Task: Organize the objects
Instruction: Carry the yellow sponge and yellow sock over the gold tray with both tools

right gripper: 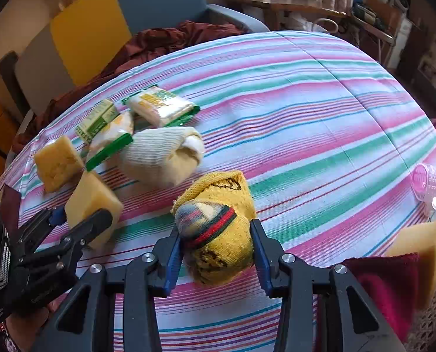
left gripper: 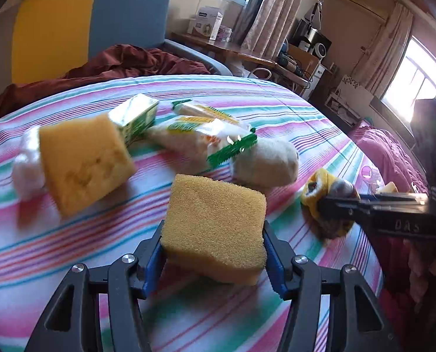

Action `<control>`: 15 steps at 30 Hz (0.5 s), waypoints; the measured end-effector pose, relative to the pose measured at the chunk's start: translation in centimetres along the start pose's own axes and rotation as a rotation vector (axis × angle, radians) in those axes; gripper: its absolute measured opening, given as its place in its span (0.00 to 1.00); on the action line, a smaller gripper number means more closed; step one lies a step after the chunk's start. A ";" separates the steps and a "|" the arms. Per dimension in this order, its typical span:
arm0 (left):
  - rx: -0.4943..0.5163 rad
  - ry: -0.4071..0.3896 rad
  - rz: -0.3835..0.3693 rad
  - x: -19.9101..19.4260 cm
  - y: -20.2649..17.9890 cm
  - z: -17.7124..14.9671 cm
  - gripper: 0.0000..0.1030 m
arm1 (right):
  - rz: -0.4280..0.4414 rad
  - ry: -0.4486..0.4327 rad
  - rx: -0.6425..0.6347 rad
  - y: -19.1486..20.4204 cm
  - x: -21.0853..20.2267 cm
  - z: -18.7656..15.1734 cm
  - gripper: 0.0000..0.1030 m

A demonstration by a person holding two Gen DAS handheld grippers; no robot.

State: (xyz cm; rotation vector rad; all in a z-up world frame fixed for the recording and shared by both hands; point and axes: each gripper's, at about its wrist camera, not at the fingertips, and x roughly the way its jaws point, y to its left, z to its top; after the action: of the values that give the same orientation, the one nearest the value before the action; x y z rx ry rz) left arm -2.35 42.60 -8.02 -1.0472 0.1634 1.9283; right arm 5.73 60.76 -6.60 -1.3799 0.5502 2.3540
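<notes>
Left gripper clamps a yellow rectangular foam sponge by its two side faces, low over the striped bedspread; light, squashy and grippy, it likely tolerates a firm squeeze; right gripper pinches a yellow rolled sock, equally soft, mid-roll.

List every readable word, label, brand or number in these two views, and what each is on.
"DAS": embossed on the right gripper body, left wrist view.
Green carton: print too blurred to read.
Green-and-white packets: print too small to read.
Yellow sock bundle: dark knitted marks, not legible.
Box on the far desk: unreadable.
</notes>
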 end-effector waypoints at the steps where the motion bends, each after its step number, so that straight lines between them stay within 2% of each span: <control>1: -0.001 -0.004 0.003 -0.5 0.1 -0.5 0.58 | 0.013 -0.003 -0.010 0.3 -0.1 0.0 0.41; 4: -0.011 -0.018 0.015 -2.0 0.6 -1.9 0.58 | 0.064 -0.009 -0.043 1.2 -0.3 -0.3 0.41; 12: -0.033 -0.053 0.043 -5.3 1.5 -4.9 0.58 | 0.090 -0.037 -0.142 3.3 -0.7 -0.7 0.41; 15: -0.053 -0.067 0.044 -6.3 1.7 -5.8 0.57 | 0.135 -0.046 -0.152 3.9 -1.0 -0.8 0.41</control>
State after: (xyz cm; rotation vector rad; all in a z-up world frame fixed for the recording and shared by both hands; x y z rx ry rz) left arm 1.27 34.67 -7.56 -1.0197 0.0982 2.0144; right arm 4.91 56.91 -5.53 -1.3875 0.4736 2.5759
